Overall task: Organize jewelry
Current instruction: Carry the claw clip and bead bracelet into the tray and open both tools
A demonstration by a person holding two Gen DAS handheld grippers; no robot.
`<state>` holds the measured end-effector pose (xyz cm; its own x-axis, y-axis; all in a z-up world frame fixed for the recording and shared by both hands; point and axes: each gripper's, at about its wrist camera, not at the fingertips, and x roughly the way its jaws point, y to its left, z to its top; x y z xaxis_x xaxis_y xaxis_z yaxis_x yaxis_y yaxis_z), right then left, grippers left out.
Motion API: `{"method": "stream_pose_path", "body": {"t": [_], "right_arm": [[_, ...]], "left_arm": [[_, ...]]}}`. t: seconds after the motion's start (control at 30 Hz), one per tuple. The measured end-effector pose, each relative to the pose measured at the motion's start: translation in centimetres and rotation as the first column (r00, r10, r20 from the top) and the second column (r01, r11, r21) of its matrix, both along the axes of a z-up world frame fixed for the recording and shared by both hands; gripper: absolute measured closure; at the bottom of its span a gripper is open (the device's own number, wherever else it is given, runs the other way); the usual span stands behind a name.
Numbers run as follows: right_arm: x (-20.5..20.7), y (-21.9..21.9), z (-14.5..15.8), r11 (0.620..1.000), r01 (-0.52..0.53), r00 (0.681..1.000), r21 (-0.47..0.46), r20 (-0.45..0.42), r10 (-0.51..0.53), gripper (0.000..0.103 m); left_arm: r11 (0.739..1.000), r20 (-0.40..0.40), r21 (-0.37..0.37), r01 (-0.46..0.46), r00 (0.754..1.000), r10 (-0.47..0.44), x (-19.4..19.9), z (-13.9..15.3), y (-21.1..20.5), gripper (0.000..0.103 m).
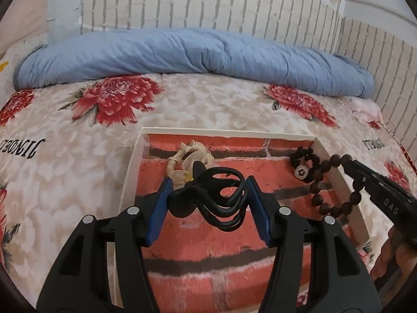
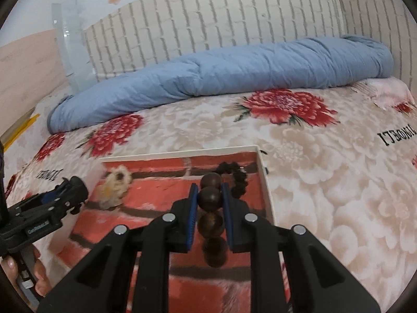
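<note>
Bead bracelet (image 2: 210, 198) in right gripper (image 2: 209, 190) near tray's right rim (image 2: 265, 182).

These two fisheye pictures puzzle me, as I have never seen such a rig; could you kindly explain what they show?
No robot here: a person holds a two-finger tool in each hand, each with a camera looking along its fingers. The left view shows the left gripper clamped on a black hair claw clip. The right view shows the right gripper pinching a brown bead bracelet. Below them, on a floral bedspread, sits a white-rimmed tray with a brick-pattern lining, holding a cream scrunchie and a black scrunchie.
</note>
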<state>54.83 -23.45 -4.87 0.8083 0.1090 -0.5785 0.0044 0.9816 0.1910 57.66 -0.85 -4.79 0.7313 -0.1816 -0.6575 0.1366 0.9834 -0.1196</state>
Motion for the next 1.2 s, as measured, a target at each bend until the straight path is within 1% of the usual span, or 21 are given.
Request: {"method": "stream_pose_path", "body": {"t": [0.17, 0.27, 0.4, 0.5, 0.67, 0.83, 0.97, 1.2], "right_arm": [[0.8, -0.7, -1.5, 0.996, 0.05, 0.998, -0.08, -0.026, -0.052, 0.084], [1.1, -0.9, -2.0, 0.996, 0.049, 0.998, -0.075, -0.042, -0.052, 0.084], [1.7, -0.4, -2.9, 0.995, 0.033, 0.997, -0.09, -0.069, -0.039, 0.084], [2.0, -0.1, -3.4, 0.993, 0.03, 0.996, -0.112, -0.081, -0.039, 0.084], [2.2, 0.0, -3.6, 0.991, 0.032, 0.995, -0.129, -0.093, -0.044, 0.084], [2.5, 0.2, -4.0, 0.989, 0.024, 0.992, -0.143, -0.122, -0.041, 0.084], [2.7, 0.5, -4.3, 0.987, 0.011, 0.988, -0.159, -0.149, -0.035, 0.084], [2.9, 0.9, -4.6, 0.983, -0.004, 0.984, -0.186, -0.178, -0.03, 0.084]], "left_arm": [[1.0, -0.036, 0.025, 0.017, 0.999, -0.016, 1.2, -1.9, -0.1, 0.047], [0.999, -0.056, 0.038, 0.017, 0.998, -0.015, 1.7, -2.8, 0.0, 0.047], [0.998, -0.057, 0.051, 0.03, 0.998, -0.027, 1.9, -3.2, -0.2, 0.047], [0.999, -0.059, 0.034, 0.037, 0.998, -0.035, 1.9, -3.3, 0.1, 0.047], [0.997, -0.082, 0.067, 0.036, 0.996, -0.031, 1.8, -3.6, -0.1, 0.047], [0.997, -0.096, 0.076, 0.027, 0.995, -0.019, 1.9, -4.0, 0.0, 0.047], [0.998, -0.122, 0.055, 0.025, 0.992, -0.018, 2.2, -4.4, 0.3, 0.048], [0.997, -0.133, 0.073, 0.03, 0.991, -0.02, 2.2, -4.6, 0.0, 0.049]]}}
